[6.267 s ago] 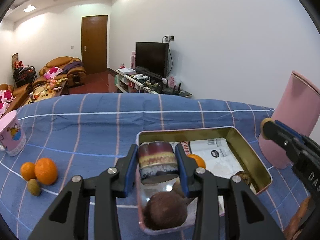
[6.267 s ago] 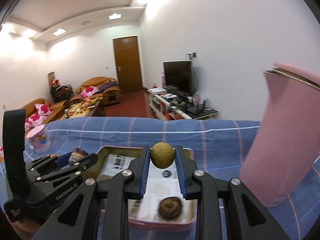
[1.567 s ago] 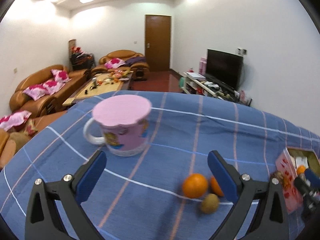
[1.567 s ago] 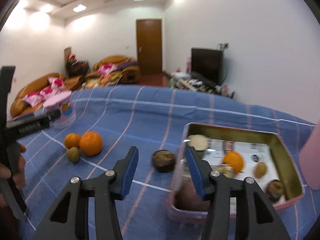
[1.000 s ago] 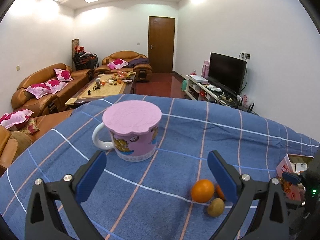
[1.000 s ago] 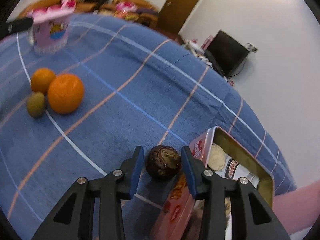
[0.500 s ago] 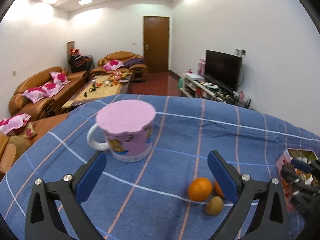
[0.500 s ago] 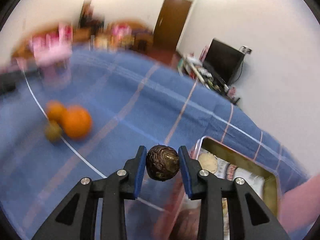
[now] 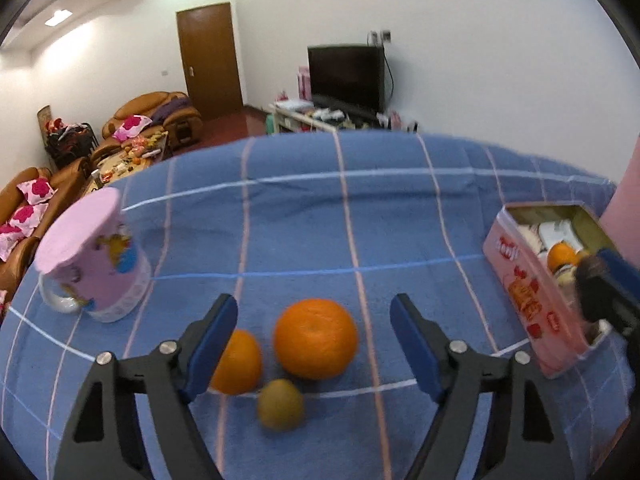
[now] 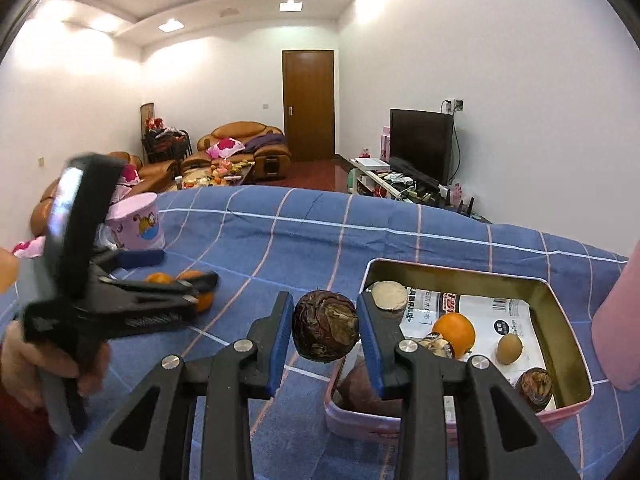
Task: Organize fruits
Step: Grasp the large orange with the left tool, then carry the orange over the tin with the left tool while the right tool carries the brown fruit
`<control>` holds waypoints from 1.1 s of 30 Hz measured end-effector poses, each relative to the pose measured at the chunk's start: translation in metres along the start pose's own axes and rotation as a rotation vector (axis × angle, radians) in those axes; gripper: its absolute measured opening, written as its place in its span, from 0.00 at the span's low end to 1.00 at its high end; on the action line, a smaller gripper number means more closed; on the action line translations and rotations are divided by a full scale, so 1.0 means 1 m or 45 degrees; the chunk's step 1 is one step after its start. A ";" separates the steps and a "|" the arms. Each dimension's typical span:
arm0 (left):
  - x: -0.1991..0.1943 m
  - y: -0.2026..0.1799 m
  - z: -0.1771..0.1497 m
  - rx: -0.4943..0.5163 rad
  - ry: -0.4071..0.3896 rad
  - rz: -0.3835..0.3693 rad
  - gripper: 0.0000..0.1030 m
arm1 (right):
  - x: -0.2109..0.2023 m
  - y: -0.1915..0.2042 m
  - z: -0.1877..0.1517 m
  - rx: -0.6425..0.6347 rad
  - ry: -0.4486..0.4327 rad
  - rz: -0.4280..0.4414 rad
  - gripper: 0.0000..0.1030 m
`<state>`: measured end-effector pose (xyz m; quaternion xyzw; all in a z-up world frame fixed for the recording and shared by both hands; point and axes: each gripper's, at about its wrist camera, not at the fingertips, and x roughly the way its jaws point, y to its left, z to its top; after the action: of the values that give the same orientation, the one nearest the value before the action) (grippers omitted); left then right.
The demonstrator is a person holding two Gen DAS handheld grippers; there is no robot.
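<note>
the pink tin [image 9: 532, 300] had red writing on its side, but it was too blurry to read. the paper [image 10: 480, 312] inside the tin had small print and a barcode, too tiny to read.

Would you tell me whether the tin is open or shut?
Open: the pink tin has no lid on, and fruit lies visible inside.

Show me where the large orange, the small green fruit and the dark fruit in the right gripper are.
large orange [image 9: 315, 338], left wrist view, middle of its peel.
small green fruit [image 9: 280, 404], left wrist view, its centre.
dark fruit [image 10: 325, 330], right wrist view, wrinkled front, between the right gripper's fingers.
</note>
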<state>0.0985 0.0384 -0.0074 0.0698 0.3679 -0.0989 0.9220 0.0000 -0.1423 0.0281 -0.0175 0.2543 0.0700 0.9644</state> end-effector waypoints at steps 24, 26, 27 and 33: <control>-0.015 -0.020 -0.015 -0.038 -0.036 -0.015 0.46 | 0.004 -0.013 -0.001 0.055 -0.029 -0.019 0.34; -0.027 -0.031 -0.017 -0.024 -0.108 0.007 0.46 | 0.001 -0.014 0.000 0.057 -0.050 -0.032 0.34; -0.032 -0.033 -0.017 -0.021 -0.135 0.006 0.46 | 0.000 -0.016 0.000 0.066 -0.060 -0.033 0.34; -0.053 -0.046 -0.020 -0.104 -0.241 -0.038 0.46 | -0.004 -0.023 0.002 0.115 -0.074 -0.008 0.34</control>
<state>0.0371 0.0051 0.0123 0.0169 0.2837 -0.1038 0.9531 0.0008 -0.1650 0.0313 0.0274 0.2290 0.0559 0.9714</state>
